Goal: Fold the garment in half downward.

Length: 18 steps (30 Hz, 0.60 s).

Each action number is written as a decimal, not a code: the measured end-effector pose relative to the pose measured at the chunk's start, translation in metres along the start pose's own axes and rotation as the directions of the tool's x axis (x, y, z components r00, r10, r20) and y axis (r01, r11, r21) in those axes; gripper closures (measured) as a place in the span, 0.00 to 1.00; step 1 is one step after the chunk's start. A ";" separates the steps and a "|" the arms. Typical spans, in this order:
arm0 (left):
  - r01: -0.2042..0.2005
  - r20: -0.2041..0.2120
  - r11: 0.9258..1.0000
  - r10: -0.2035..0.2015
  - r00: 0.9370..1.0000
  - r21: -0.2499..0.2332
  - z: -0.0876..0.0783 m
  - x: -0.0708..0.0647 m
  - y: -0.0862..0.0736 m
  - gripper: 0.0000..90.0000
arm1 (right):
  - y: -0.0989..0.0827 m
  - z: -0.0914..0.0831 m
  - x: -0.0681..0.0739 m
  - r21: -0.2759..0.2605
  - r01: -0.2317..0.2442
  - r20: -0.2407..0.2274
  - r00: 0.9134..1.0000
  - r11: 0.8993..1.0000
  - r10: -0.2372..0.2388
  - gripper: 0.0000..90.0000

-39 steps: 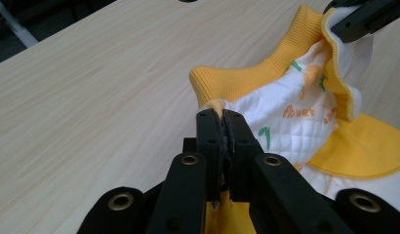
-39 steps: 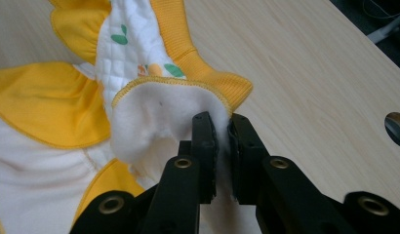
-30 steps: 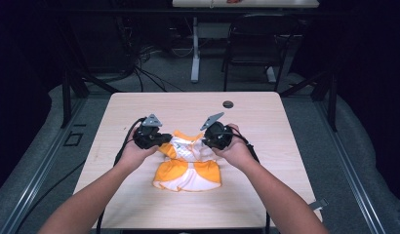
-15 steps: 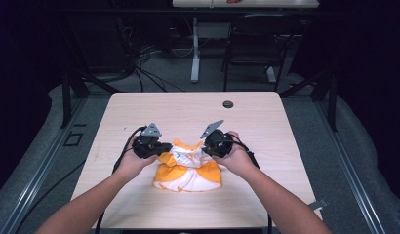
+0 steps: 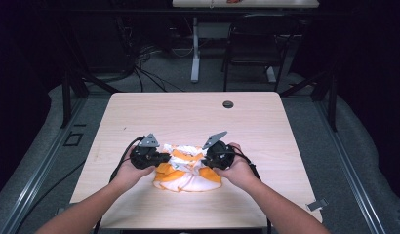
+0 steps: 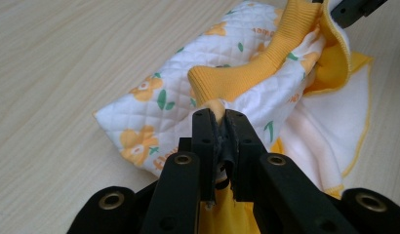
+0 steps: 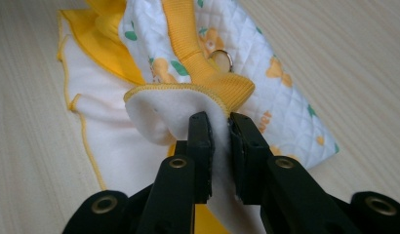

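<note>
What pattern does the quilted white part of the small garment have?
Orange flowers with green leaves on the quilted white garment, clearest in the left gripper view.

Both forearms reach in over the table. The left gripper and right gripper face each other above it. Their jaws, just easing apart, pinch cloth.

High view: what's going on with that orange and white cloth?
A person holds a gripper in each hand over a small quilted white and orange garment near the front of the wooden table. The left gripper pinches an orange ribbed edge; the right gripper pinches white lining. Both pairs of jaws have just been opening slightly, with fabric between them, and the garment lies bunched on the table.
</note>
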<state>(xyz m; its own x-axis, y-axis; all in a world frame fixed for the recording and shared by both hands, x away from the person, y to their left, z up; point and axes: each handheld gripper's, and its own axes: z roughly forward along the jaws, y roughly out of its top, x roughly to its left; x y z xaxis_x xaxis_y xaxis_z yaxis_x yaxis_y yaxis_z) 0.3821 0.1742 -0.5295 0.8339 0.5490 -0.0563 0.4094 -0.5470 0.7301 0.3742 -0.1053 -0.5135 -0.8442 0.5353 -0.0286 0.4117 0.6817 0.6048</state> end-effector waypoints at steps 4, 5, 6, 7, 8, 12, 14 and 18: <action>-0.005 0.007 1.000 0.005 1.000 0.004 -0.001 -0.005 -0.006 0.90 | -0.008 0.000 0.005 -0.006 -0.012 -0.016 1.000 1.000 0.012 0.85; -0.006 0.010 1.000 0.006 1.000 0.005 -0.002 -0.007 -0.008 0.90 | -0.012 -0.001 0.006 -0.007 -0.023 -0.022 1.000 1.000 0.023 0.83; -0.006 0.010 1.000 0.006 1.000 0.005 -0.002 -0.007 -0.008 0.89 | -0.014 -0.001 0.007 -0.007 -0.025 -0.023 0.999 1.000 0.025 0.82; 0.000 0.016 1.000 0.000 1.000 -0.002 -0.004 -0.007 -0.011 0.89 | -0.017 -0.001 0.008 -0.011 -0.023 -0.025 0.999 1.000 0.023 0.82; 0.000 0.016 1.000 0.000 1.000 -0.002 -0.004 -0.007 -0.011 0.88 | -0.019 -0.002 0.009 -0.012 -0.027 -0.024 0.999 1.000 0.027 0.81; 0.012 0.032 1.000 -0.012 0.999 -0.009 -0.008 -0.010 -0.015 0.86 | -0.025 -0.005 0.011 -0.015 -0.039 -0.033 0.999 0.999 0.038 0.78; 0.015 0.039 1.000 -0.014 0.999 -0.016 -0.013 -0.010 -0.014 0.83 | -0.027 -0.009 0.012 -0.019 -0.040 -0.036 0.999 0.999 0.039 0.75; 0.026 0.030 0.999 -0.025 0.999 -0.035 -0.022 -0.010 -0.009 0.79 | -0.026 -0.021 0.012 -0.034 -0.052 -0.049 0.998 0.998 0.050 0.69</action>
<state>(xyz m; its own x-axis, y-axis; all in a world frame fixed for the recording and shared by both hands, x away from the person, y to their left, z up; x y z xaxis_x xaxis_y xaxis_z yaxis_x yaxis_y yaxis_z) 0.3620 0.1875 -0.5206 0.8341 0.5434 -0.0947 0.4178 -0.5102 0.7518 0.3460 -0.1271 -0.5135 -0.8383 0.5437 0.0408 0.4430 0.6357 0.6321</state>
